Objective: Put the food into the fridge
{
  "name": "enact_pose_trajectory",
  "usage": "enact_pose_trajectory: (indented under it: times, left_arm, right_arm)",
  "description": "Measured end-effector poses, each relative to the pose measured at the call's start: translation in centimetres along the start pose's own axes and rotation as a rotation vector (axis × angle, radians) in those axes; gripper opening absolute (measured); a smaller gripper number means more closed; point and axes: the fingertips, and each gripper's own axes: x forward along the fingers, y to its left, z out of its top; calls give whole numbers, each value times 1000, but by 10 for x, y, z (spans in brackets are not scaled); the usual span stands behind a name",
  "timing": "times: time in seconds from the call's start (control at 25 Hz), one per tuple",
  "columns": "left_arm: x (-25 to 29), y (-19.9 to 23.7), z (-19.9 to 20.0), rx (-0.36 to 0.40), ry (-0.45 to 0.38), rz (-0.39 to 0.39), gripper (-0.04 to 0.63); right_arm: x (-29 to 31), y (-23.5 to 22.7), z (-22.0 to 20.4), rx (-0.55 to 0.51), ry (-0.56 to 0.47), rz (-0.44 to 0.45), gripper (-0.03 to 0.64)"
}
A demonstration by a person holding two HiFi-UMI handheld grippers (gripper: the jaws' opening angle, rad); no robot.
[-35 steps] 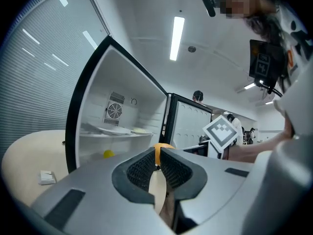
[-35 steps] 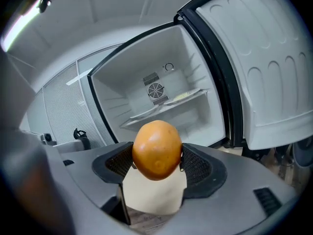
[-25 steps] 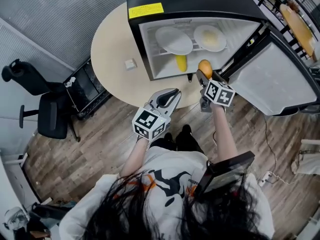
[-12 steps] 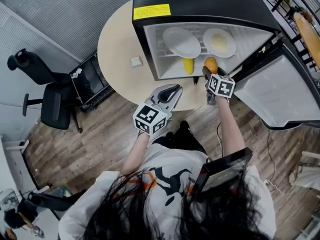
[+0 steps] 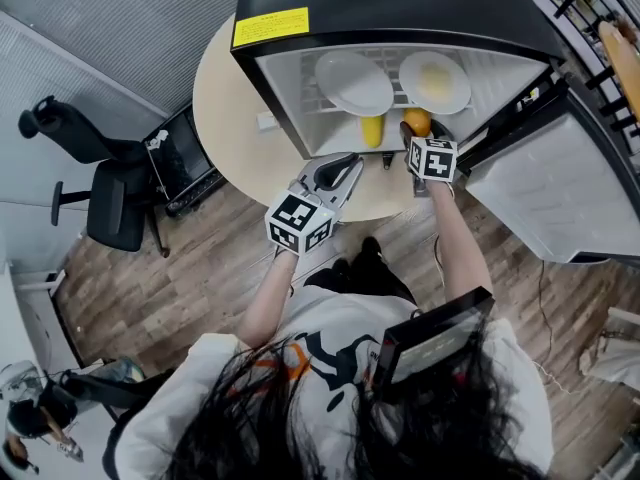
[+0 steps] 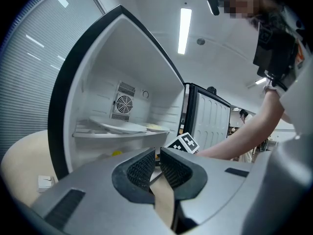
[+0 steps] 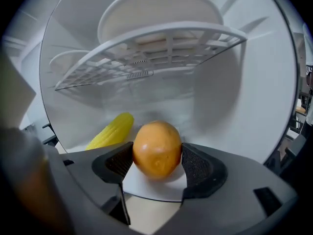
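My right gripper [image 7: 157,165] is shut on an orange [image 7: 157,149], held at the mouth of the open black fridge [image 5: 400,8], low over its white floor. In the head view the orange [image 5: 418,121] shows just ahead of the right gripper [image 5: 420,140]. A yellow corn cob [image 7: 112,130] lies on the fridge floor to the left, also seen as the corn cob [image 5: 371,129] from above. My left gripper [image 5: 338,173] hangs shut and empty over the round table, in front of the fridge; its jaws stand together [image 6: 157,166].
Two white plates [image 5: 353,81] [image 5: 434,80] rest on the wire shelf [image 7: 146,48] above. The fridge door [image 5: 560,183] swings open at the right. The beige round table [image 5: 225,88] carries a small white item [image 5: 265,121]. A black office chair [image 5: 100,193] stands at the left.
My right gripper has carried the orange forward, from the fridge's front edge into its lower opening. The left gripper has held about the same place.
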Motion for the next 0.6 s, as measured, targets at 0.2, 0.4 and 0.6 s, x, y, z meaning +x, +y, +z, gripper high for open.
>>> enact_pose_trajectory:
  times: [0.2,0.4,0.6]
  left_arm:
    - [12,-6,-2,2,16,-1,26]
    - [17,-9,-5,6,31,-2,26]
    - [15,-14,-9,37,60,-11,26]
  right_arm:
    - [13,-7,12,-20,-23,-3,321]
    - [24,-7,20,-73,-26,-7,321]
    - [29,-6,23,-78,-46,-3,321]
